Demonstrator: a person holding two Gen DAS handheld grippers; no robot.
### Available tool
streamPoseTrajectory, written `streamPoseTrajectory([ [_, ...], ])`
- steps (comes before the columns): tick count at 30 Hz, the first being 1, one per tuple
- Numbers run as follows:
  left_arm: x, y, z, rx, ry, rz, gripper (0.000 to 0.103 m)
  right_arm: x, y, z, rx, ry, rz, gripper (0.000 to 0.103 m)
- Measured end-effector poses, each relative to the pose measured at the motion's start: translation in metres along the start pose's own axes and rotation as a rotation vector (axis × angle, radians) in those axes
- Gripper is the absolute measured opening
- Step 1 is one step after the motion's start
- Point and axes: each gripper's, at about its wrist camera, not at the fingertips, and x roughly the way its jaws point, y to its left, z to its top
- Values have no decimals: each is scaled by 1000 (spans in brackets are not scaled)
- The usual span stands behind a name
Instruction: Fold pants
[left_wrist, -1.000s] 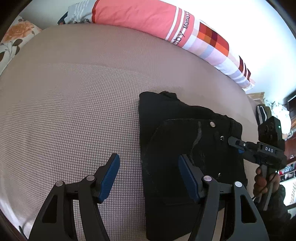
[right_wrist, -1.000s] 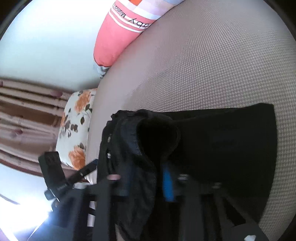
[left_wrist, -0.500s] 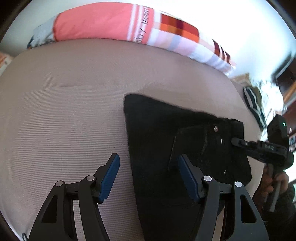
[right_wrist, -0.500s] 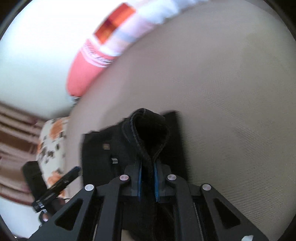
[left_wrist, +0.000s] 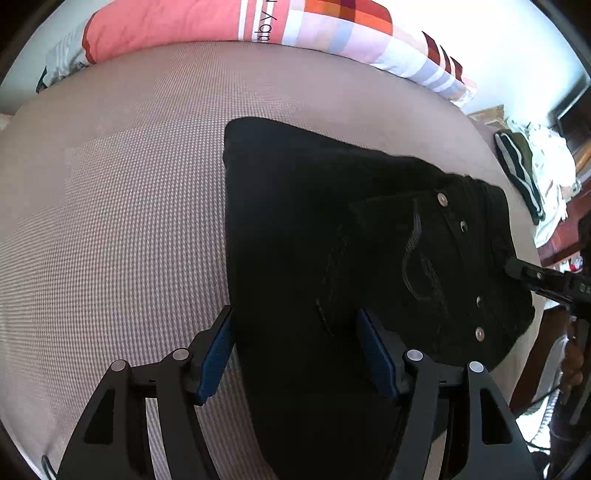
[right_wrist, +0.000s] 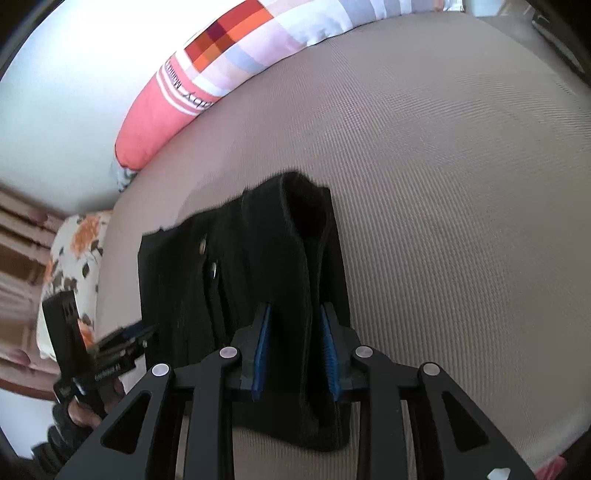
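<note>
Black pants (left_wrist: 332, 236) lie folded in a compact rectangle on the beige bed, the waistband with metal rivets toward the right. My left gripper (left_wrist: 295, 350) is open, its blue pads straddling the near left part of the pants, holding nothing. In the right wrist view the pants (right_wrist: 251, 266) lie ahead, and a raised fold of the waistband runs between the pads of my right gripper (right_wrist: 295, 350). The jaws have parted and a gap shows on each side of the fabric. The right gripper also shows in the left wrist view (left_wrist: 517, 269) at the waistband edge.
A long pink, striped and checked bolster (left_wrist: 258, 26) lies along the bed's far side by the wall. A floral pillow (right_wrist: 70, 258) sits at one end. A heap of clothes (left_wrist: 532, 173) lies beyond the bed's right edge. The beige bedcover (left_wrist: 110, 184) spreads to the left.
The right gripper carried the waistband fold across the pants, laid it down and opened its jaws. The left gripper stayed open and moved closer over the pants.
</note>
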Motion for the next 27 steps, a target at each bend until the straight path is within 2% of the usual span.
streamPoseTrajectory([
  [9, -11, -10, -18, 13, -21, 56, 67, -19, 13, -31, -42, -4, -19, 25],
  [22, -23, -15, -37, 43, -43, 99, 67, -18, 8, -37, -26, -4, -10, 24],
  [27, -24, -17, -41, 50, -48, 106, 67, -21, 15, -42, -71, -4, -31, 24],
])
